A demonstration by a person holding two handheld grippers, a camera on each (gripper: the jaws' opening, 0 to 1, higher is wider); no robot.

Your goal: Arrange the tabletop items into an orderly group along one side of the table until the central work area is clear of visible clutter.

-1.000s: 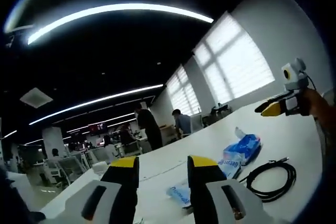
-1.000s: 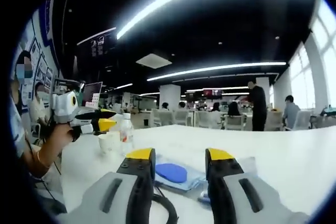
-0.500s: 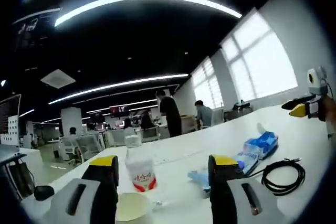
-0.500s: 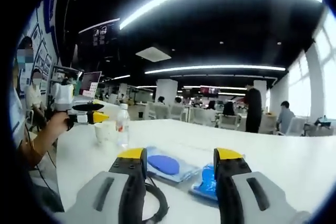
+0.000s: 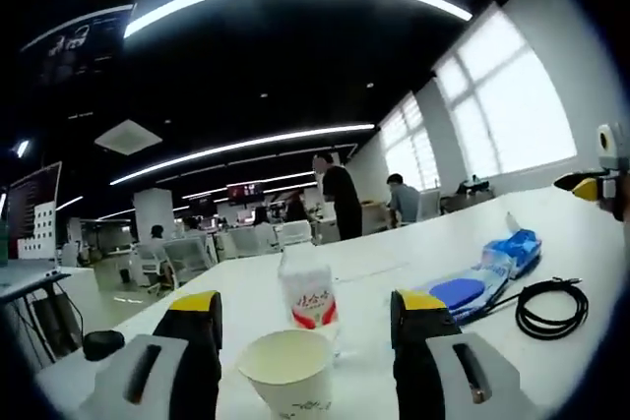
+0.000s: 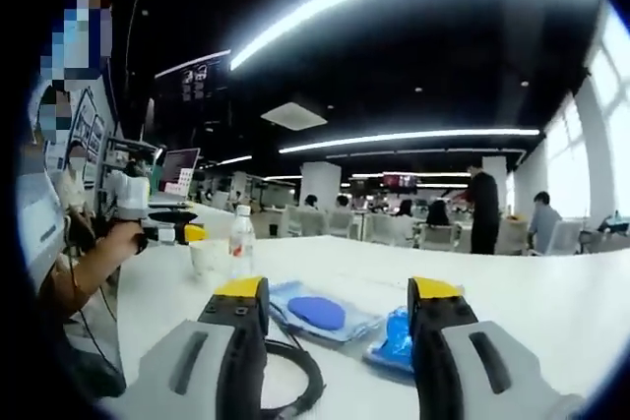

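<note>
My left gripper [image 5: 307,304] is open, its jaws rising either side of a white paper cup [image 5: 285,373] that stands close ahead on the white table [image 5: 394,263]. Behind the cup is a bottle [image 5: 307,292] with a red label. To the right lie a clear pouch holding a blue item [image 5: 458,294], a blue tissue pack [image 5: 514,248] and a coiled black cable [image 5: 551,308]. My right gripper [image 6: 339,290] is open above the pouch [image 6: 315,312], the tissue pack [image 6: 397,333] and the cable [image 6: 295,381]. Farther left stand the bottle [image 6: 239,241] and cup [image 6: 209,256].
A small black object [image 5: 102,343] lies at the table's left end. The right gripper [image 5: 591,184] shows at the far right edge, and the left gripper [image 6: 162,231] is held in a hand [image 6: 108,243]. People, desks and chairs fill the office behind.
The left gripper view has swung left, bringing the cup and bottle between its jaws, which have spread wider. The right jaws have spread a little and the view has shifted slightly.
</note>
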